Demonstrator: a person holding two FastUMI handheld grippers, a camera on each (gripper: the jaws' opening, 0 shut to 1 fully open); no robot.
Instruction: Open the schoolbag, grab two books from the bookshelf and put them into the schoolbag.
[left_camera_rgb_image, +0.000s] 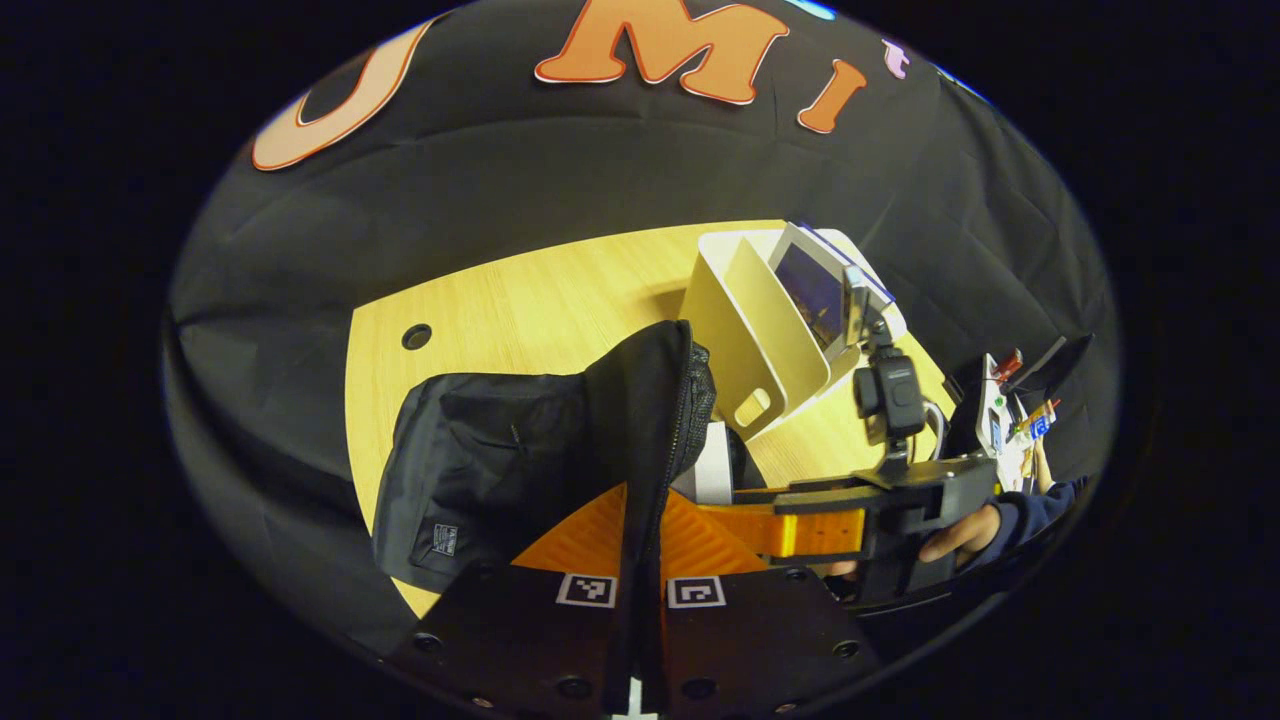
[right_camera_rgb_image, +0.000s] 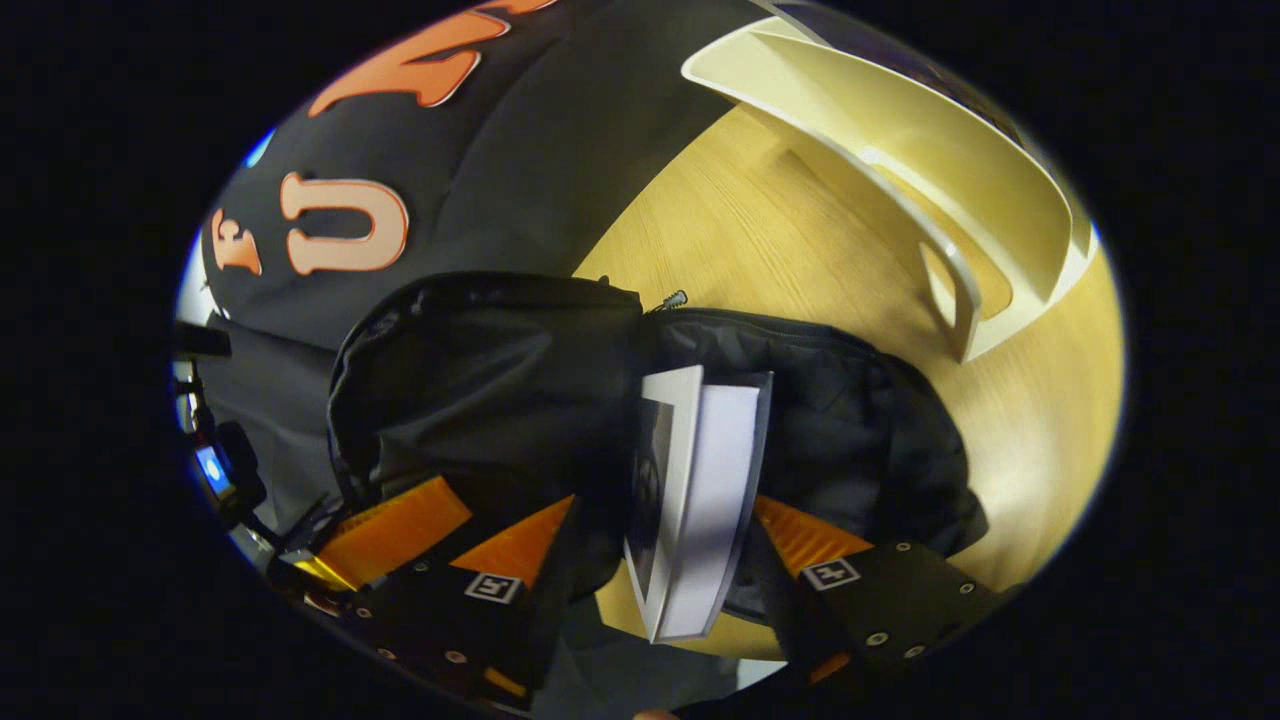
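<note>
The white bookshelf (right_camera_rgb_image: 960, 200) stands beside the black schoolbag (right_camera_rgb_image: 480, 380) on the table (left_camera_rgb_image: 540, 300). Left gripper (left_camera_rgb_image: 640, 590) clamps the bag's flap; right gripper (right_camera_rgb_image: 665, 580) grips a white book (right_camera_rgb_image: 700, 500).

- Left gripper view: close above the bag (left_camera_rgb_image: 520, 440), facing the rack (left_camera_rgb_image: 760, 330) at upper right.
- Right gripper view: close on the bag (right_camera_rgb_image: 500, 380); rack (right_camera_rgb_image: 930, 170) upper right.
- Both share the tabletop (left_camera_rgb_image: 540, 300).

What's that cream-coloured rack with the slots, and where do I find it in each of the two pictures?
Left gripper view: the bookshelf stands right of centre on the wooden table, behind the bag.
Right gripper view: the bookshelf is at the upper right, seen tilted.
Shared landmark: the black schoolbag in front of it, with a white book at its opening.
</note>
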